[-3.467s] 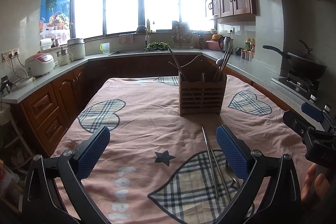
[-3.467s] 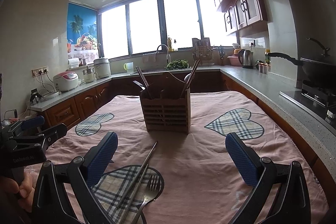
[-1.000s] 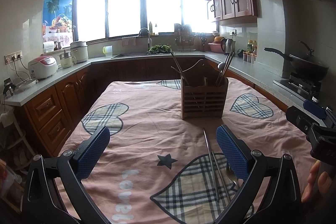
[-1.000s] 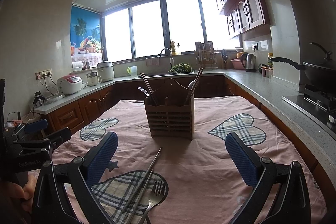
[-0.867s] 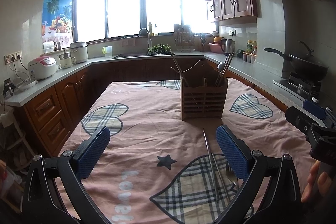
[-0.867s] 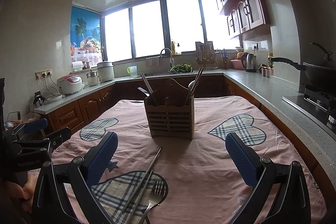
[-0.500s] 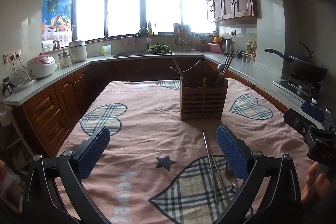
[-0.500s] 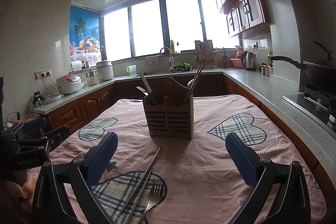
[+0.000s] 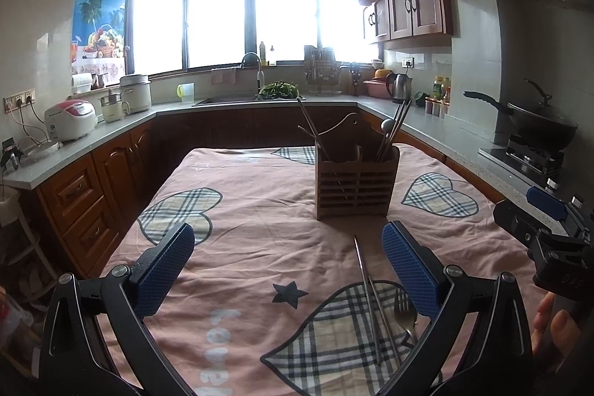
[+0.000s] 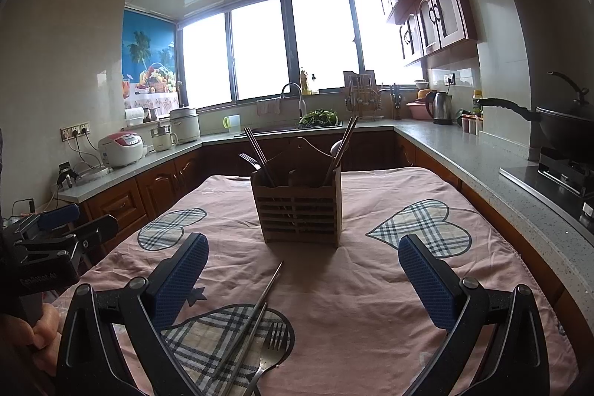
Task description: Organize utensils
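A wooden slatted utensil holder [image 9: 354, 182] stands mid-table and holds chopsticks, a fork and a spoon; it also shows in the right wrist view [image 10: 299, 208]. A pair of metal chopsticks [image 9: 367, 288] and a fork [image 9: 404, 316] lie loose on the pink cloth near the front; they show in the right wrist view as chopsticks [image 10: 256, 314] and fork [image 10: 269, 347]. My left gripper [image 9: 287, 270] is open and empty above the cloth, with the chopsticks by its right finger. My right gripper [image 10: 302, 277] is open and empty, with the chopsticks near its left finger.
The table wears a pink cloth [image 9: 260, 210] with plaid hearts. Counters run round the room with a rice cooker [image 9: 70, 123], a sink [image 9: 252, 99], a kettle [image 9: 399, 86] and a wok [image 9: 534, 125] on the stove at right.
Both views have shifted very slightly; the holder sits a touch lower and leftward in frame. Both grippers stay open and empty. The utensils have not moved.
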`<state>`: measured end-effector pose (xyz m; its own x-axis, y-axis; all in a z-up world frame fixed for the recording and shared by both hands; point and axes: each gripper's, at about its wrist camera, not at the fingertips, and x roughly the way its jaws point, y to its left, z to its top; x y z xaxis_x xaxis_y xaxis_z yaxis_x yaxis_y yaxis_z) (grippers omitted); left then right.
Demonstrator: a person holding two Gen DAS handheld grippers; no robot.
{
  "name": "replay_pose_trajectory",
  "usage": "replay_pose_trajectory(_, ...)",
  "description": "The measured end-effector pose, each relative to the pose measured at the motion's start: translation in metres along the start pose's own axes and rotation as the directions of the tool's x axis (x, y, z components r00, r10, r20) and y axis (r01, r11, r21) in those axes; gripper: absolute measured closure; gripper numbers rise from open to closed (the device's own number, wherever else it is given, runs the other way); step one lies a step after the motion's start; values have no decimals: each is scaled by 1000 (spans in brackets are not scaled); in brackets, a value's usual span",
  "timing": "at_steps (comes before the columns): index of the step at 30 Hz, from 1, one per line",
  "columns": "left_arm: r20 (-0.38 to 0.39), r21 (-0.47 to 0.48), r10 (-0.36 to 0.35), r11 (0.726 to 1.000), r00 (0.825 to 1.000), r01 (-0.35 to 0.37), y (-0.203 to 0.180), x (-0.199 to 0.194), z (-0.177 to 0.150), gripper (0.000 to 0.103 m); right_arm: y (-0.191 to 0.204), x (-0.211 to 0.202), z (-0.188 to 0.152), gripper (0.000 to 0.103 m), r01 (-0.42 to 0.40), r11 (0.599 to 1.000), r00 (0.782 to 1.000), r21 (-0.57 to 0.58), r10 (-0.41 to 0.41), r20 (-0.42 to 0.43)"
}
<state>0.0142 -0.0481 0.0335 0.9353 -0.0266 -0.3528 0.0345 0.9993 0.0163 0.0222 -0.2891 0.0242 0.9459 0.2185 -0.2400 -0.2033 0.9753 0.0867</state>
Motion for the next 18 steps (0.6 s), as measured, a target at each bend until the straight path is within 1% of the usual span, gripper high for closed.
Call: replay_pose_trajectory(18,-8,-6,-6,1000,1000,6,1,4,1,0,-2,6,-2,0,1,1000,1000,3,-1,-6)
